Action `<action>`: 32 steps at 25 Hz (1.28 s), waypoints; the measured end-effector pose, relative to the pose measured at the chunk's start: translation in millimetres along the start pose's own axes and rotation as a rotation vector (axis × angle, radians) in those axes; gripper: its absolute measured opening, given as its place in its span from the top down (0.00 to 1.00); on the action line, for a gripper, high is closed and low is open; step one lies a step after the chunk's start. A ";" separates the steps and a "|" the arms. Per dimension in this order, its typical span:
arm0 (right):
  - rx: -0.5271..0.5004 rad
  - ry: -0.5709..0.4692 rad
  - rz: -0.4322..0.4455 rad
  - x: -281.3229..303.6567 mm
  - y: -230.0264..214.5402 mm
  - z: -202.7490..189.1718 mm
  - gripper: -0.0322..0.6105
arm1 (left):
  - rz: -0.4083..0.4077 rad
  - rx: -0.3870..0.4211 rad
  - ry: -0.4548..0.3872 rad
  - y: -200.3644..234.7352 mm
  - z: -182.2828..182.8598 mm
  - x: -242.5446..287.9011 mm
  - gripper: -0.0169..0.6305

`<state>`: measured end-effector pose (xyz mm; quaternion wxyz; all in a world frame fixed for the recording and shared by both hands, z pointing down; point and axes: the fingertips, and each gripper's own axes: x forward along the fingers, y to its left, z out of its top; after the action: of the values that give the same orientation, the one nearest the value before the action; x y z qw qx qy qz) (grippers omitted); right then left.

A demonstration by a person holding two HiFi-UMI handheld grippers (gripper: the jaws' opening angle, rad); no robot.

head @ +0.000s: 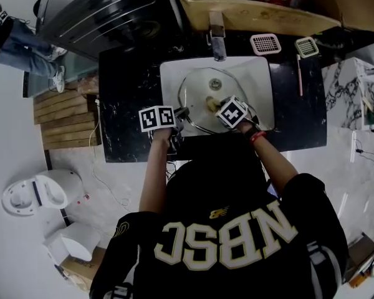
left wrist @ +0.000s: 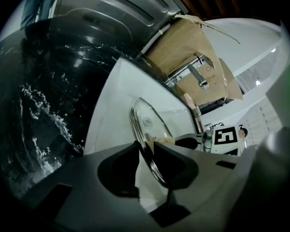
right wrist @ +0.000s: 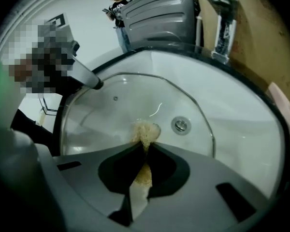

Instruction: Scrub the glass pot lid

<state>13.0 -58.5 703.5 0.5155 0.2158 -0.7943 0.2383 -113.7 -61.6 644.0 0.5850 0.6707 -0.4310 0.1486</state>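
A: What is found around the work?

B: A white sink (head: 174, 73) is set into a black marbled table (head: 124, 104). A tap (head: 218, 39) stands at the sink's far edge, and cardboard (head: 255, 14) is propped behind it. Two small square grids, one pink (head: 265, 43) and one green (head: 306, 47), are laid on the table to the right of the tap. A thin stick (head: 299, 73) lies just beside them. The drain (right wrist: 181, 125) is seen through the glass.

A: What stands close to the lid?

B: The tap is found near the lid's far edge, apart from both claws.

A: Where is the lid held, and how?

B: The glass lid (head: 196, 92) is held tilted over the sink basin. Its metal-banded rim is clamped between the jaws of the left claw (left wrist: 147, 151) at the lid's near left edge. A tan scrub pad (right wrist: 145, 132) is pinched in the right claw (right wrist: 145, 146) and pressed against the glass, well inside the rim. The two claws are kept near each other, with the lid reaching away ahead of them.
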 end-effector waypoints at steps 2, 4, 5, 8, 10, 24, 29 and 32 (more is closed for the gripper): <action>-0.025 -0.001 0.015 1.9 12.8 9.1 0.91 | 0.002 0.006 -0.002 -0.1 -0.1 0.4 0.81; -0.035 -0.006 0.004 6.7 7.9 17.6 0.91 | 0.005 0.010 -0.002 -0.5 0.1 0.1 0.81; -0.026 -0.010 0.003 10.0 2.5 21.7 0.91 | 0.007 0.011 -0.002 -0.9 0.3 -0.2 0.81; 0.004 -0.010 0.003 17.8 -18.6 31.9 0.90 | 0.011 0.014 -0.001 -1.3 0.7 0.4 0.81; 0.033 -0.025 0.033 20.0 -28.0 38.1 0.90 | 0.012 0.010 0.004 -0.3 0.0 1.0 0.81; 0.182 0.090 -0.152 2.5 -94.6 -15.3 0.90 | 0.040 0.046 0.073 3.4 -5.5 10.1 0.81; 0.252 -0.111 -0.180 -38.2 -65.5 6.8 0.89 | 0.065 0.073 0.109 -1.3 -10.1 10.2 0.69; 0.288 -0.208 -0.193 -60.7 -44.1 11.4 0.89 | 0.076 0.082 0.101 -2.4 -10.4 5.4 0.66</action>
<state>53.6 -94.5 650.4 0.4148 0.3857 -0.7768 0.2754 -105.5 -54.4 649.0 0.5719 0.6689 -0.4197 0.2221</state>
